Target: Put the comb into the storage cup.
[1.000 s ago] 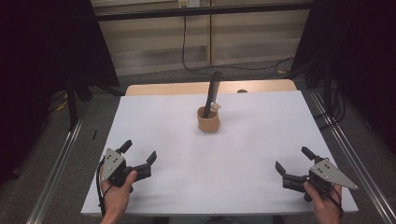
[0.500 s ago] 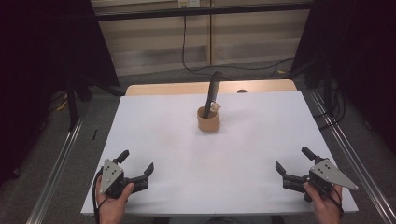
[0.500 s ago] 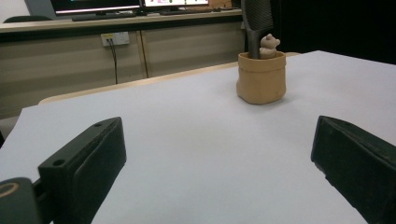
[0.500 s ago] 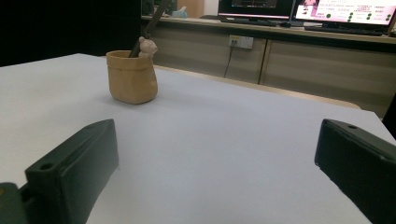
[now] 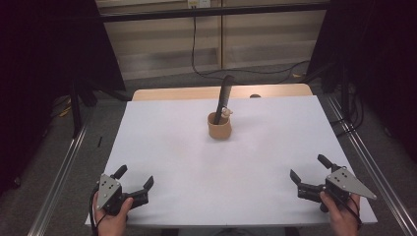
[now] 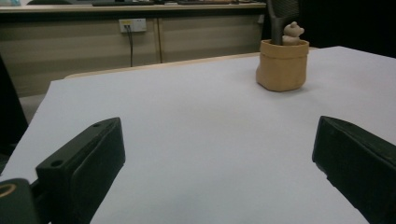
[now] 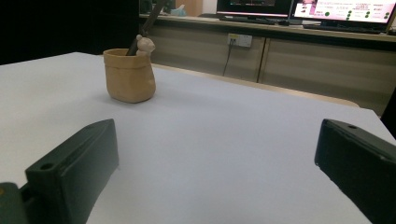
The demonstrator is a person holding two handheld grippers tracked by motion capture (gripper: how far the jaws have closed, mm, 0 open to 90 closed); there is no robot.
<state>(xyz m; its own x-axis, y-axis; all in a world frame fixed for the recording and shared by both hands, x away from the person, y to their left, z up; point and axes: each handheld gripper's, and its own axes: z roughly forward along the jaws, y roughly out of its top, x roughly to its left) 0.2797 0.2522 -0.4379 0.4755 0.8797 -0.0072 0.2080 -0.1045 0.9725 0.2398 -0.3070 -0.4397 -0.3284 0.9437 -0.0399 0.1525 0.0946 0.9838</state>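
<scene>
1. Left tongs (image 5: 136, 180): low at the near left corner of the white table (image 5: 172, 147), jaws spread wide, gripping nothing.
2. Tan pot (image 5: 219, 127): upright at the table's far middle, well apart from both tongs, with a dark comb (image 5: 224, 96) leaning in it beside a small bear figure (image 6: 293, 33).
3. Right tongs (image 5: 307, 168): near right corner, jaws wide apart, empty.

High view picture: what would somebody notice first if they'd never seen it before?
First, the little tan pot standing alone toward the far middle of the white table, with a tall black comb leaning out of it and a tiny bear figure peeking over its rim. Next, the two black tools at the near corners, left tool and right tool, both open.
</scene>
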